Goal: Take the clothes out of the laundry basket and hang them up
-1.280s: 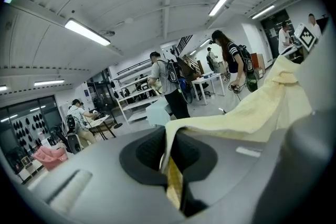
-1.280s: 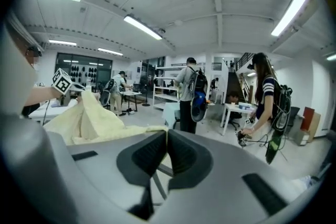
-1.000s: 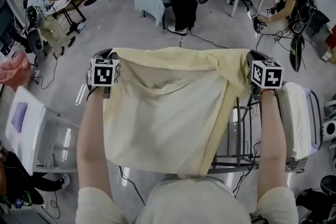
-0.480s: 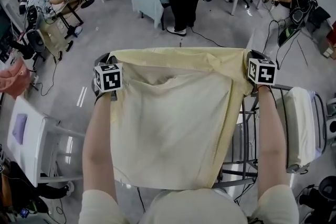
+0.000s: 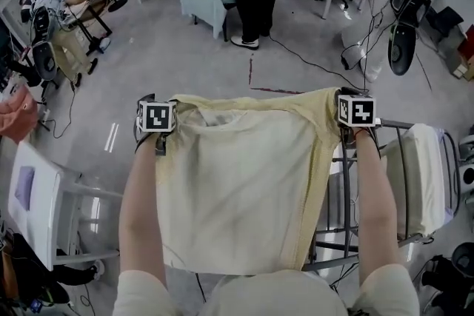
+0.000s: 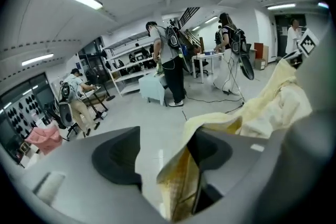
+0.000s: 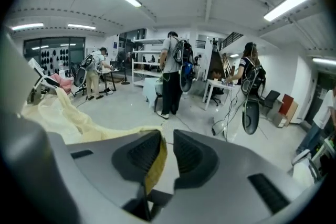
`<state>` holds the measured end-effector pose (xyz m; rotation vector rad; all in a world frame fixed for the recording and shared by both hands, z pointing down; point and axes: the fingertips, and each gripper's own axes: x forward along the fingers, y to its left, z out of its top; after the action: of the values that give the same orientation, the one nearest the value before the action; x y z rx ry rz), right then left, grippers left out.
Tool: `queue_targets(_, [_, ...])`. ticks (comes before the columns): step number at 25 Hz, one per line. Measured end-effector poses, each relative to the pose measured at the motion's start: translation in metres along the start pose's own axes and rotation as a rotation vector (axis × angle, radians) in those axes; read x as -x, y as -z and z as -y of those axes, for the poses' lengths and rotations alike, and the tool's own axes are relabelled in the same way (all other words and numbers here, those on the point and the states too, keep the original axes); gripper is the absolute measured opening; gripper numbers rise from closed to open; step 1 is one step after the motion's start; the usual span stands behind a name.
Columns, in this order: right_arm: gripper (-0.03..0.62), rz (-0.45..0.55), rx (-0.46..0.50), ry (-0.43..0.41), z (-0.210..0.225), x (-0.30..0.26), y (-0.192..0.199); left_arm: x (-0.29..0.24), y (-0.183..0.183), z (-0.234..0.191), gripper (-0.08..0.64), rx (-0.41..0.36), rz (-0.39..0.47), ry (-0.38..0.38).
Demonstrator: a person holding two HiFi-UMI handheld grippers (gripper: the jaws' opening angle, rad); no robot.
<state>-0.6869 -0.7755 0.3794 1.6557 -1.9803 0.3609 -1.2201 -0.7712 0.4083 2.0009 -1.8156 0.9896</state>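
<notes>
Garment (image 5: 237,181) hangs between 2 outstretched, parallel forearms (image 5: 141,211).

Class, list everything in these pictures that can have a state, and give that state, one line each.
Pale yellow cloth garment: spread wide between both grippers, hanging down.
Left hand-held gripper: jaws wide apart, have just been opening; garment edge loose between them.
Right hand-held gripper: jaws slightly apart, have just been opening; garment edge between them.
Grey metal drying rack: standing, unfolded.
White cloth: draped over the rack.

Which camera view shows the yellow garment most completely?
The head view: the yellow garment hangs fully spread between the left gripper and the right gripper. Each gripper view shows only its edge between jaws that have just been opening.
</notes>
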Motion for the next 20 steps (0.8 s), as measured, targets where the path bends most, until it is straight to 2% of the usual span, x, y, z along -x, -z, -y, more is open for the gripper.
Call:
queue_targets(4, [0.14, -0.098, -0.004, -0.048, -0.008, 0.003, 0.027, 0.009, 0.008, 0.008, 0.346, 0.038, -0.032, 0.04])
queue_targets(7, [0.146, -0.142, 0.0, -0.049, -0.004, 0.009, 0.043, 0.014, 0.012, 0.002, 0.375, 0.078, -0.039, 0.024])
queue_targets(9, [0.146, -0.149, -0.012, -0.034, 0.004, 0.016, 0.053, 0.02, 0.014, -0.001, 0.376, 0.078, -0.036, 0.006])
queue_targets(15, [0.146, -0.091, -0.037, -0.058, 0.005, 0.05, 0.064, 0.053, 0.009, 0.013, 0.376, 0.052, 0.042, -0.029])
queue_targets(20, [0.138, -0.017, 0.009, -0.108, -0.02, 0.075, 0.06, 0.088, 0.008, 0.046, 0.367, 0.079, 0.103, 0.048])
